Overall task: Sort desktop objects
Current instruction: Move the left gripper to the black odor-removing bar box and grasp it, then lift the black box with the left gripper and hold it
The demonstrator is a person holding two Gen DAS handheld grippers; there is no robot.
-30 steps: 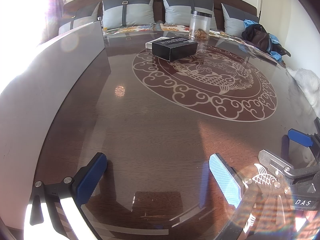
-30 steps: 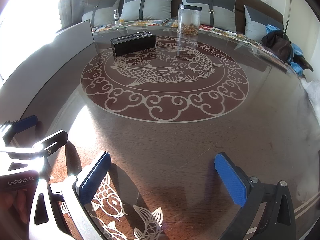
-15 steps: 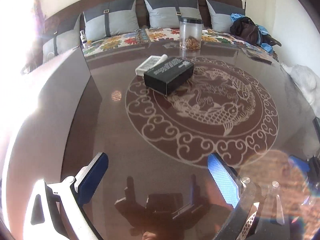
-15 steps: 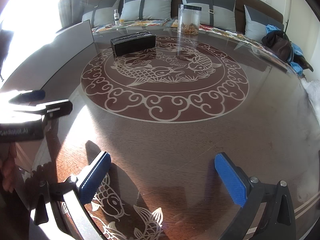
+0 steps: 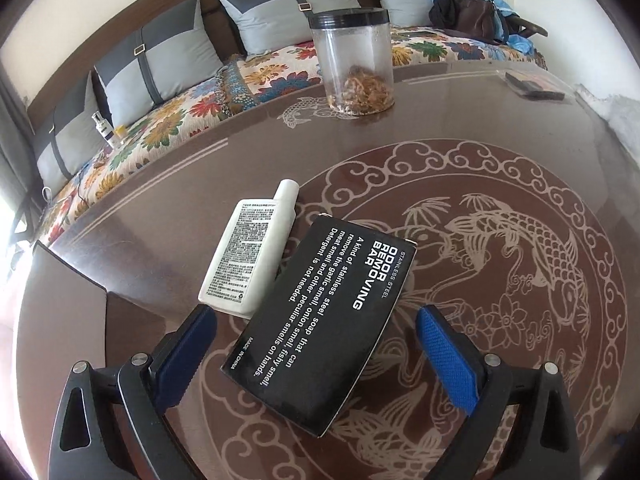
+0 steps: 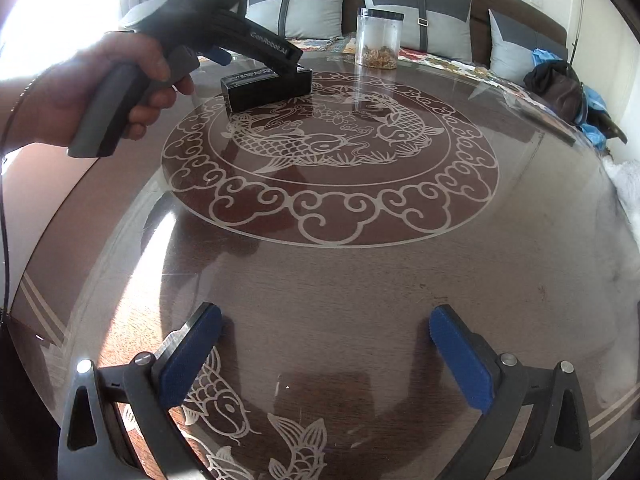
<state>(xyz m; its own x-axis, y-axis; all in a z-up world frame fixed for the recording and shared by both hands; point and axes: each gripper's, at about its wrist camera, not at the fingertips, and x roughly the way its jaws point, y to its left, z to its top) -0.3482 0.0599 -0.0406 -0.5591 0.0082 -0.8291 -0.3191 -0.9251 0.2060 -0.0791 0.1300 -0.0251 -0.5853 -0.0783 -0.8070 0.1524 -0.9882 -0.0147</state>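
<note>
Left wrist view looks steeply down from close above the black box (image 5: 320,320), facing the sofa (image 5: 248,24) beyond the desk (image 5: 460,128); right wrist view sits low at the near edge of the desk (image 6: 360,280), well back from the box (image 6: 266,86), facing across to the same sofa (image 6: 440,20); both views share the box, the clear jar (image 5: 352,60) (image 6: 378,38) and the desk's carp medallion (image 5: 520,240) (image 6: 328,140).

Black box (image 5: 320,320) with white lettering, white bottle (image 5: 248,256), brown table (image 6: 360,280) with pale koi-and-cloud pattern.
</note>
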